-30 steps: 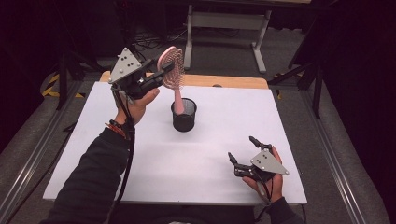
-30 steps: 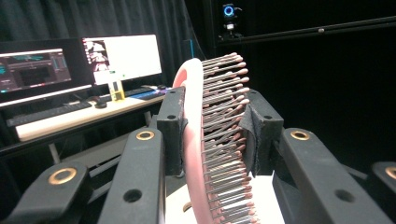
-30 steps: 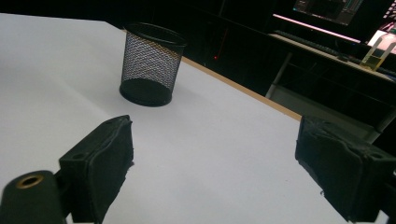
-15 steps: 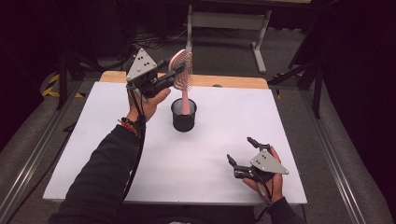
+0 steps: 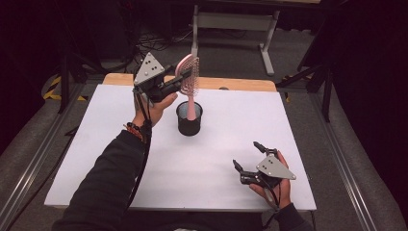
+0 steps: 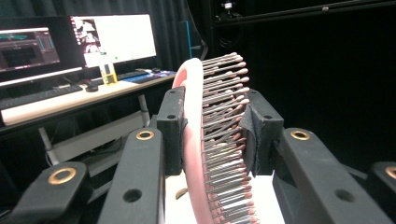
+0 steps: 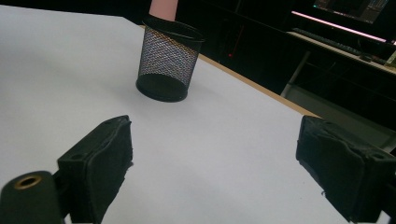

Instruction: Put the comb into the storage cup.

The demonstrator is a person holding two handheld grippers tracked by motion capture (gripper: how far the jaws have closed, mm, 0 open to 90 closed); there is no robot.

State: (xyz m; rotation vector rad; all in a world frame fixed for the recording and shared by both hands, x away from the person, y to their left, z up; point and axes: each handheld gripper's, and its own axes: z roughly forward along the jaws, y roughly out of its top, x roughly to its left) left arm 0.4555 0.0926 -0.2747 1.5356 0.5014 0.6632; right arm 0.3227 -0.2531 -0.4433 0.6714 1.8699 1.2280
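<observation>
Black pads of the left gripper (image 6: 212,130) clamp the pink hairbrush (image 5: 188,79) by its bristled head, its handle dipping upright into the black mesh cup (image 5: 189,118). Well apart from the cup, the right gripper (image 5: 246,157) rests with jaws spread, holding nothing.

The bottom of the pink hairbrush (image 5: 189,82) is hiding inside the black mesh cup (image 5: 189,119), so its end is not showing. In the right gripper view the top edge is cutting off the brush above the cup. In the left gripper view the bottom edge is cutting off the brush handle.
</observation>
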